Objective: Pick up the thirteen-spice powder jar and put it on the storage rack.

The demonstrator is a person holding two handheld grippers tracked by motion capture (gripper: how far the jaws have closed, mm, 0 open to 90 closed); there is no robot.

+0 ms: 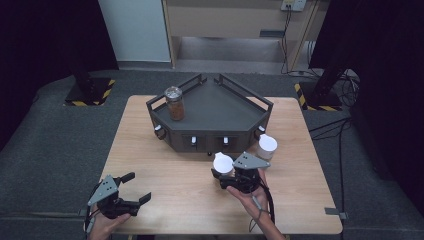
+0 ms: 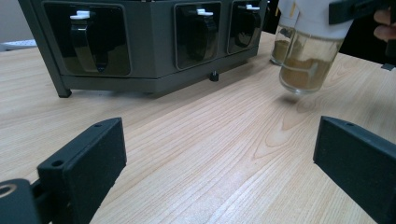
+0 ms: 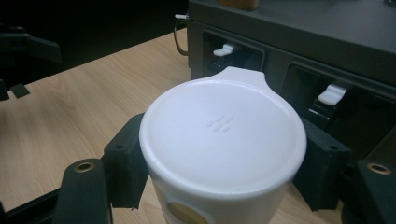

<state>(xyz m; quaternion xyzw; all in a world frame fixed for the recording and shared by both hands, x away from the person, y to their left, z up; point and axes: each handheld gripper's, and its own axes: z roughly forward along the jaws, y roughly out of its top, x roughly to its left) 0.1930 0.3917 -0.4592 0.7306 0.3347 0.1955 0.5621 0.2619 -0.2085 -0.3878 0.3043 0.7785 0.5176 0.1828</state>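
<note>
My right gripper (image 1: 224,173) is shut on a glass jar (image 2: 306,60) with a white lid (image 3: 222,135) and tan powder inside. Its black jaws press on both sides just under the lid, and the jar hangs slightly above the wood in front of the dark grey rack (image 1: 212,107). A second white-lidded jar (image 1: 267,146) stands on the table by the rack's right front corner. A metal-lidded jar with brown contents (image 1: 174,103) stands on the rack's left side. My left gripper (image 1: 137,187) stays open and holds nothing near the front left of the table (image 1: 165,165).
The rack's front face has several recessed slots with white-tipped latches (image 2: 82,15). The wooden tabletop lies bare between the left gripper and the rack. Beyond the table are dark carpet, stand bases with yellow-black tape (image 1: 90,92) and cables at the right.
</note>
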